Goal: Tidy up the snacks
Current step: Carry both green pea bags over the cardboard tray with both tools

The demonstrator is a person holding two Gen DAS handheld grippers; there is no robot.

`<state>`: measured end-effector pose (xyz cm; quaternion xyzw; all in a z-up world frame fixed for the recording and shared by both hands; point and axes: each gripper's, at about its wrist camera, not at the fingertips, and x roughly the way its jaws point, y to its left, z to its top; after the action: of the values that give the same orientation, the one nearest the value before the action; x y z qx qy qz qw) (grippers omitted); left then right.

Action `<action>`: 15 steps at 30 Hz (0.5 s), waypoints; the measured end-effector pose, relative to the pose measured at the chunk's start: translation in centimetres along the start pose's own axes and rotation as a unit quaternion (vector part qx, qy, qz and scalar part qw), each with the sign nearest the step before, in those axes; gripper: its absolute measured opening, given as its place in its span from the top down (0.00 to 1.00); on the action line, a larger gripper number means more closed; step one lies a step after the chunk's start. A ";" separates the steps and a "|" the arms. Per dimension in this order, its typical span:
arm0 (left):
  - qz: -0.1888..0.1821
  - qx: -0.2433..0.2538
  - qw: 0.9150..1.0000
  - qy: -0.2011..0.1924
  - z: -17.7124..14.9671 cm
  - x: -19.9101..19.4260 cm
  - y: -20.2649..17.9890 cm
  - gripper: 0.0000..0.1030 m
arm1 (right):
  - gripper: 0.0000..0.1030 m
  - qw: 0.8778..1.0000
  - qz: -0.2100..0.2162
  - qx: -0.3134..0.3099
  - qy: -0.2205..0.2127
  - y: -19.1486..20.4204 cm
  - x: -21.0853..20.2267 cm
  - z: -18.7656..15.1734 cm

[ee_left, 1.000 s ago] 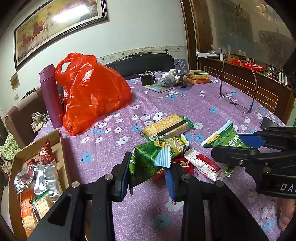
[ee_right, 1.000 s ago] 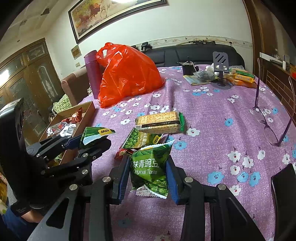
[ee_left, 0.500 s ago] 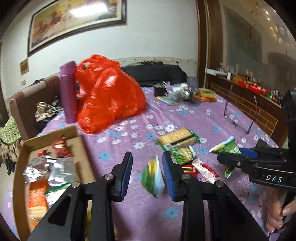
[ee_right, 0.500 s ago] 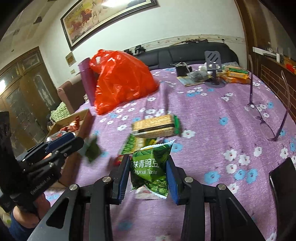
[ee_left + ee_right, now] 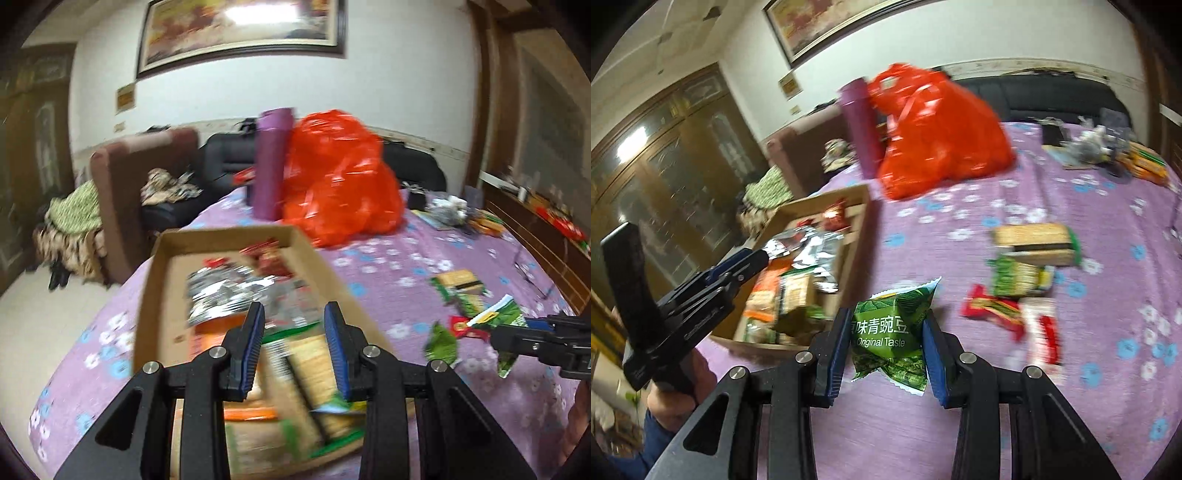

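While beside box wall (image 5: 860, 230), bare tablecloth (image 5: 908, 251)

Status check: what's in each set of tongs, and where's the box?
Right tongs shut on green pea packet. Left tongs over the box; grip unclear through blur. Box on the table edge, part filled. Nothing in the way.

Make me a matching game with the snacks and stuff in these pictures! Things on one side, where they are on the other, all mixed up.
Things:
1. green pea packet
2. silver foil packets
3. purple bottle
4. cracker pack

Places:
A. inside the cardboard box
B. lying on the flowered tablecloth
C. between the right gripper's blue pads
D. standing beside the red plastic bag

Pairs: 1-C, 2-A, 3-D, 4-B
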<state>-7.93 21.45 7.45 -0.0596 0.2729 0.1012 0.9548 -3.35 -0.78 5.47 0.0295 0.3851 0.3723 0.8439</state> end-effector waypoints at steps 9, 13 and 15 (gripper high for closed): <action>-0.089 -0.007 0.995 0.043 -0.2 -0.5 -1.1 0.68 | 0.60 0.998 -0.036 0.040 -0.041 -3.0 -1.7 1.5; -0.156 0.011 0.985 0.078 0.0 0.2 -5.9 0.68 | 0.60 0.995 -0.057 0.060 -0.058 -5.5 -3.1 1.0; -0.176 0.021 0.979 0.103 0.0 1.2 -8.6 0.66 | 0.60 0.994 -0.061 0.070 -0.066 -6.6 -3.7 0.8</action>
<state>-4.97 13.31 7.27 -0.0970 0.3572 -0.0813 0.9254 -0.37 -7.79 6.16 0.0895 0.3550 0.2895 0.8844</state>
